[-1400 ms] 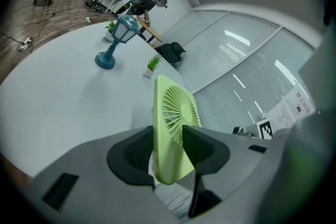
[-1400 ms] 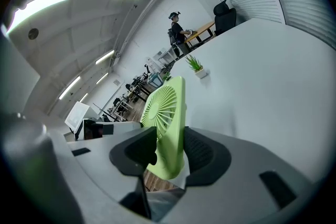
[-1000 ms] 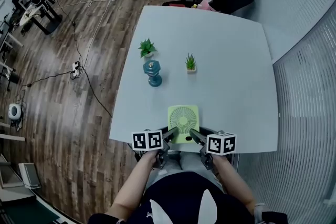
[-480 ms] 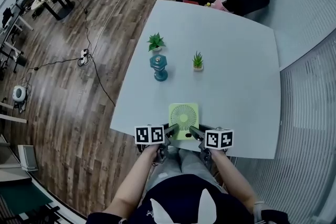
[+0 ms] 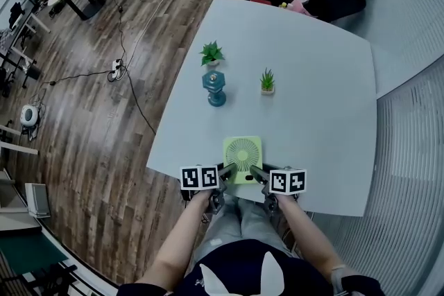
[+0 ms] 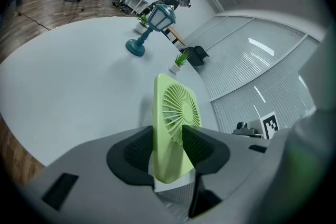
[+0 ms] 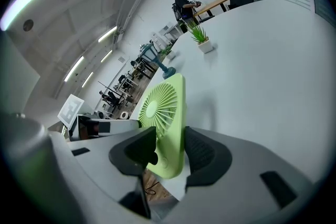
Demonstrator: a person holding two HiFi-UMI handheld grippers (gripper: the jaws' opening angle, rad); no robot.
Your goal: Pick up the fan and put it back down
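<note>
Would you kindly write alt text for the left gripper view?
The left gripper clamps a light-green square plastic fan; beyond it, on the white table, stand a teal lantern ornament and a small potted plant.

on the white table point(image 5: 319, 80), a teal lantern point(image 5: 216, 88) stands just beside one potted plant point(image 5: 211, 53), near another plant point(image 5: 268, 81).

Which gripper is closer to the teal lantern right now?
Left. The left gripper clamps the left edge of the green fan, on the side of the teal lantern; the right gripper clamps its right edge, farther away.
</note>
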